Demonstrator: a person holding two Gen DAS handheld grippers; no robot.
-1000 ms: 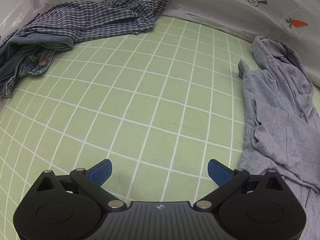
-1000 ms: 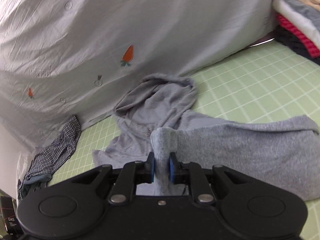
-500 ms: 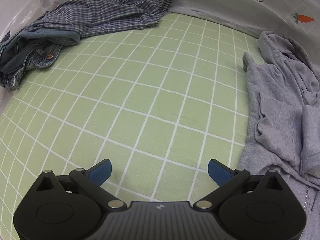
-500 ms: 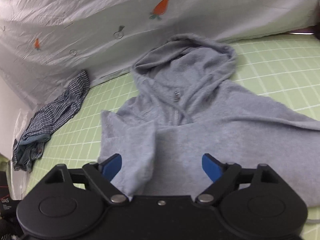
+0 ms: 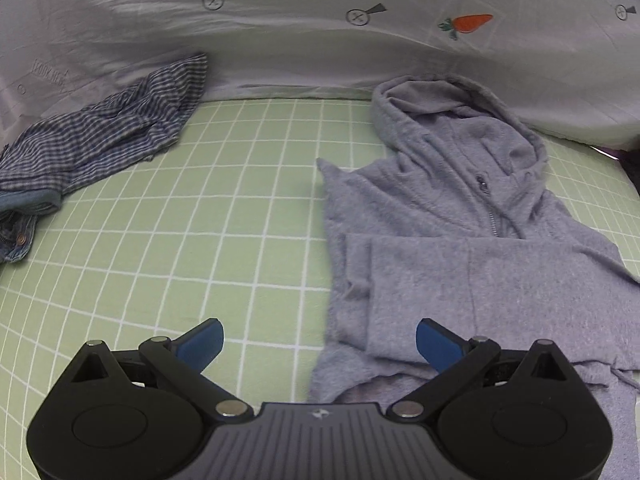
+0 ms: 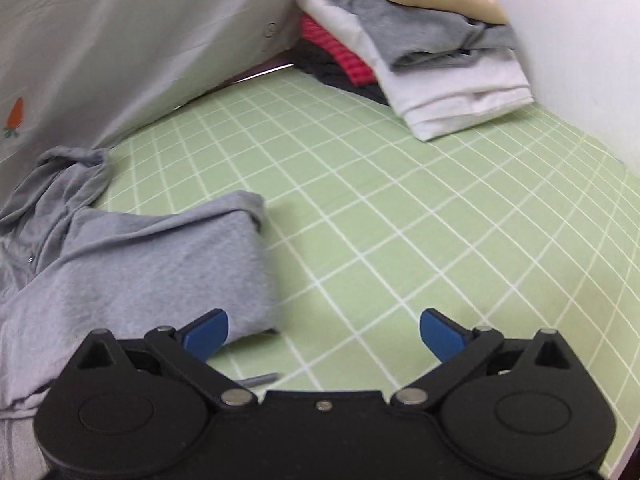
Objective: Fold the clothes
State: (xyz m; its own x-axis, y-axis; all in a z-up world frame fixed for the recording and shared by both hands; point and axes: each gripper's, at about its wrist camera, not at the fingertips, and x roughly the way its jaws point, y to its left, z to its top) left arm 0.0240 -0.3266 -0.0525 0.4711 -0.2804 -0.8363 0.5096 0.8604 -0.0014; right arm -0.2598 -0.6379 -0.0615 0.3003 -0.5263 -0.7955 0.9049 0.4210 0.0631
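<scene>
On the green gridded surface (image 5: 168, 208) the grey hoodie (image 5: 460, 240) lies face up, hood (image 5: 448, 120) toward the pale sheet (image 5: 280, 40) at the back, zip running toward the camera, so its long axis lies along the left gripper's line of sight. One sleeve (image 5: 480, 280) is laid across the chest.

The left gripper (image 5: 318, 340) hangs over the hoodie's left edge, tilted steeply down: its right pad is over grey cloth, its left pad over bare green. Its jaws are released, wide apart, gripping nothing.

The right gripper (image 6: 324, 330) is also pitched down, its jaws opening to their widest with nothing between them, only green grid. From it the hoodie (image 6: 160, 256) lies to the left, a folded edge just beside the left pad. A grey cord end (image 6: 260, 379) lies on the grid below.

The left hand looks nearer to the garment's body; the right is nearer its right side. The next fold probably takes that side or the hem.

A checked shirt (image 5: 104, 144) and a folded stack (image 6: 420, 48) lie well apart.
</scene>
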